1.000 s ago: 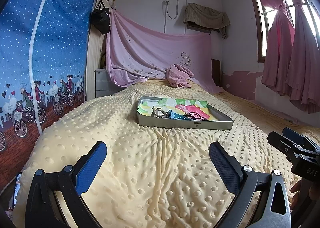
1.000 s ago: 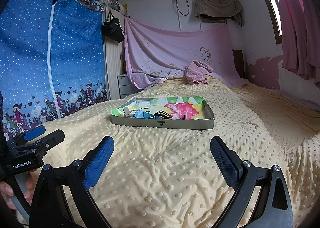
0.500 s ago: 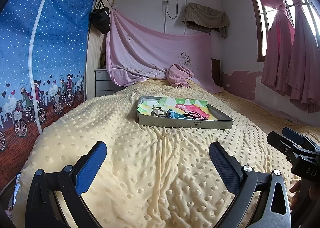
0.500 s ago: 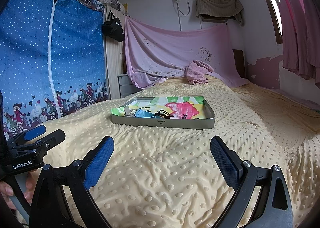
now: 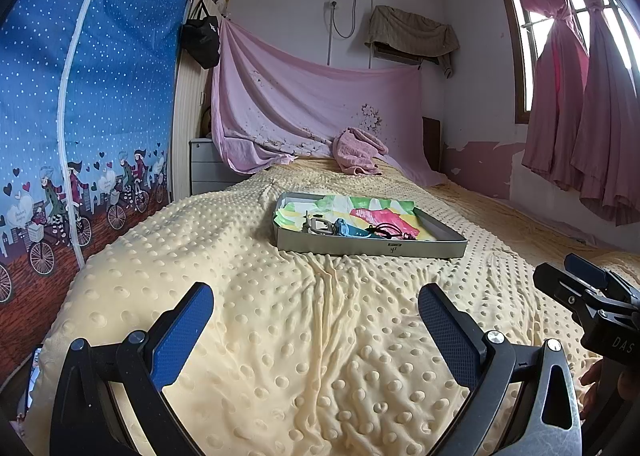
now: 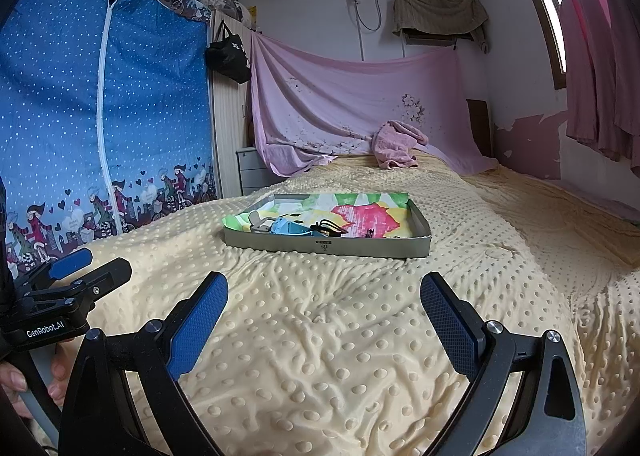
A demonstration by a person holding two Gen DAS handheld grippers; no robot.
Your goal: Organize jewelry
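Left gripper (image 5: 314, 320): spread wide, blue pads (image 5: 182, 334) holding nothing, poised over yellow dotted blanket (image 5: 280, 336). Right gripper (image 6: 322, 316): likewise wide apart, empty, above same blanket. Each visible at the other's side edge. Well ahead of both: shallow grey tray (image 5: 372, 246) resting on blanket, lined with multicoloured paper (image 6: 360, 212). Inside, toward near wall: small jewelry items (image 5: 348, 228), details too small to tell. Beyond: pink towel (image 6: 396, 144).
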